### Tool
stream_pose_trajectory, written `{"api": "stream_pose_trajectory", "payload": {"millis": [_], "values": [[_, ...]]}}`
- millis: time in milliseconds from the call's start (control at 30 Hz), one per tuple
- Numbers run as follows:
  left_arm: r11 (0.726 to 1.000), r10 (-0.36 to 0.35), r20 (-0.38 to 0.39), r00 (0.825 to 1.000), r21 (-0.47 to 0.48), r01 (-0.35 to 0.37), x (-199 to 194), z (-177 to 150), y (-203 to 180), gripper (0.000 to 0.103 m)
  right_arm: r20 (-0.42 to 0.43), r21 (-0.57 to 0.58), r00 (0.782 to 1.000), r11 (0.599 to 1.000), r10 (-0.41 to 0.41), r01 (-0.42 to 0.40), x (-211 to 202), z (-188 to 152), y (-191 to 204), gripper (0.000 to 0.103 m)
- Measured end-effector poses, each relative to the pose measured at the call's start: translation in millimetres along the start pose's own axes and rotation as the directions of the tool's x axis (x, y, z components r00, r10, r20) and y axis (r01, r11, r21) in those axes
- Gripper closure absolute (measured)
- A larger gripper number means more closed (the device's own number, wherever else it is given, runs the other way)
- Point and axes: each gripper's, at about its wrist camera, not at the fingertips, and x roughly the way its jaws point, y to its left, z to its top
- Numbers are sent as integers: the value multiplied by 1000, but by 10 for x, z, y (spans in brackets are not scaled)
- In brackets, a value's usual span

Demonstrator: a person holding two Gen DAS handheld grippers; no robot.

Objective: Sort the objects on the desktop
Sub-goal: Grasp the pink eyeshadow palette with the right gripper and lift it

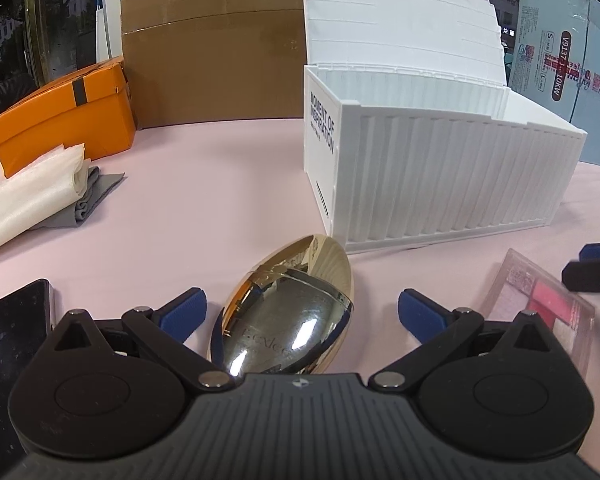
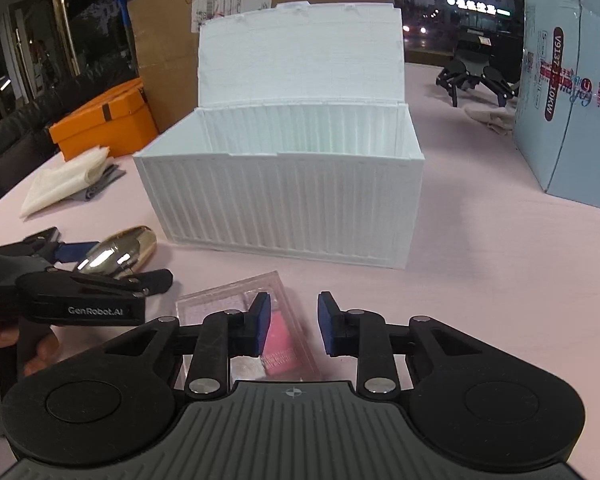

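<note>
A shiny gold egg-shaped case (image 1: pixel 288 312) lies on the pink tablecloth between the wide-open fingers of my left gripper (image 1: pixel 302 314); it also shows in the right wrist view (image 2: pixel 118 254). A clear makeup palette (image 2: pixel 276 320) with pink pans lies under my right gripper (image 2: pixel 292 326), which is open around its right edge; the palette shows at the right of the left wrist view (image 1: pixel 540 304). A white container-style box (image 2: pixel 280 200) stands open, lid up, behind both; it also shows in the left wrist view (image 1: pixel 440 176).
An orange box (image 1: pixel 64 116), folded white and grey cloths (image 1: pixel 40 196) and a cardboard carton (image 1: pixel 212 52) stand at the left and back. A dark phone (image 1: pixel 16 320) lies at the left. A light blue carton (image 2: pixel 572 92) and a black gripper-like device (image 2: pixel 476 72) are at the right.
</note>
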Motion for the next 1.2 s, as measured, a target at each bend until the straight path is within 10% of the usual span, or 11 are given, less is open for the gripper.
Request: {"api": "stream_pose_trajectory", "payload": {"millis": [67, 233, 467, 1200], "values": [[1000, -1, -1, 1000, 7, 1, -1, -2, -13, 0, 17, -13, 1000, 1000, 18, -17, -28, -47, -10, 31], [1000, -6, -2, 1000, 12, 6, -19, -13, -29, 0, 20, -59, 993, 992, 114, -113, -49, -84, 58, 13], [1000, -17, 0, 1000, 21, 17, -79, -56, -58, 0, -72, -233, 995, 969, 70, -85, 240, -200, 303, 13], [999, -20, -1, 1000, 28, 20, -80, -54, -67, 0, -13, -183, 991, 974, 136, -136, -29, -113, 110, 23]]}}
